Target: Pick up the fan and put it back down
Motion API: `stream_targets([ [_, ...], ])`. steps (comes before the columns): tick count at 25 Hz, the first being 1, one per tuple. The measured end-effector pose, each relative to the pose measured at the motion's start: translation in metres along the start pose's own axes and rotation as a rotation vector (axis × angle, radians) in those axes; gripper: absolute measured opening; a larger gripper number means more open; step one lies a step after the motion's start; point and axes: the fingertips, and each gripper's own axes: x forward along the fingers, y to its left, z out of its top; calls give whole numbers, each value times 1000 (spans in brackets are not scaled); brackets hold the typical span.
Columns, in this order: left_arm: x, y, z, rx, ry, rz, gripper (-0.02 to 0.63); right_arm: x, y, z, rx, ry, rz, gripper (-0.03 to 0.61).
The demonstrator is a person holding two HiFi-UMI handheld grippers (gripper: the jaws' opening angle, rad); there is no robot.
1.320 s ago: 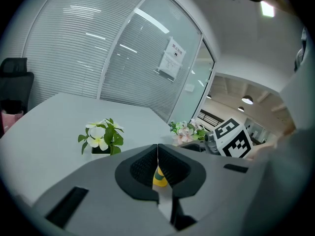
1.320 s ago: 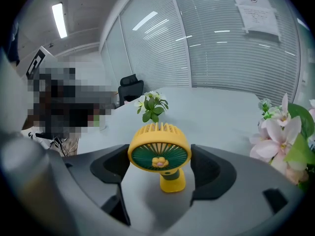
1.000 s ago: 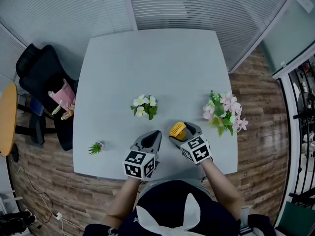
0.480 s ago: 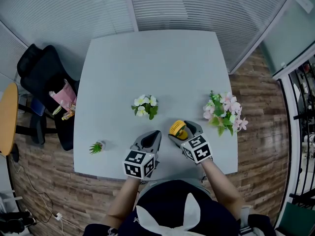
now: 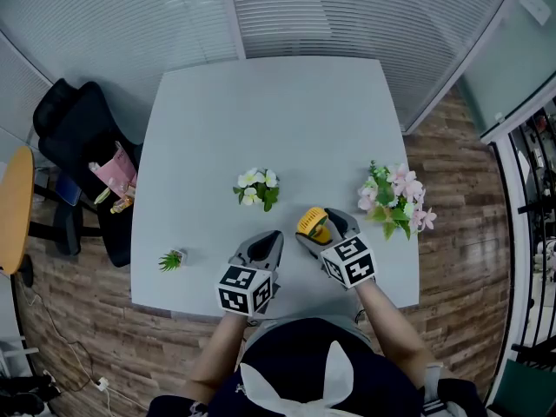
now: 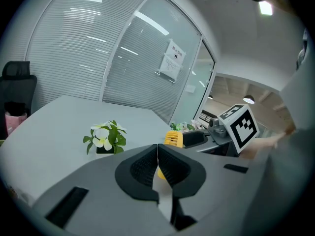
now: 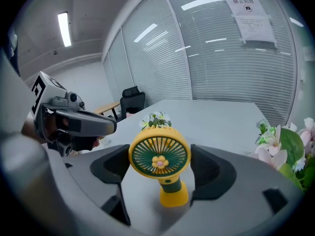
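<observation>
The fan [image 7: 159, 161] is standing upright between the jaws of the right gripper [image 7: 160, 165], its yellow grille facing that gripper's camera and both pads pressing on the sides of its round head, so the gripper is grasping it. From the head view the fan [image 5: 312, 222] is sitting over the near right part of the table [image 5: 261, 120]; whether its base is touching the top I cannot tell. Just to its left the left gripper [image 5: 265, 243] is resting with its jaws clenched together on nothing. White flowers [image 5: 255, 187] are standing just beyond the grippers, pink flowers [image 5: 396, 198] at the right edge, a small plant [image 5: 169, 260] near the left corner. A chair [image 5: 74, 137] is standing beside the table.
</observation>
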Motion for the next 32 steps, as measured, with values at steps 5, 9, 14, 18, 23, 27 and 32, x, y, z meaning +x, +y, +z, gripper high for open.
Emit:
stream_targets([
  [5,-3,0,1,1,-5,7,23,-6,4,10,-6,-24,3,385],
  [9,-7,0,2,3,-13,12,23,-12,9,20,-7,-50,6,385],
  [14,-11,1,3,4,-21,19,23,-19,15,36,-20,-84,11,385],
  [18,-14,0,4,6,-29,24,23,-24,19,47,-37,-112,13,385],
  [23,-18,0,5,7,-40,28,23,-31,25,60,-48,-140,20,383],
  [27,-23,-1,6,4,-47,30,23,-41,31,71,-54,-169,21,383],
  [32,-29,-3,5,5,-53,37,23,-59,41,90,-59,-221,28,383],
])
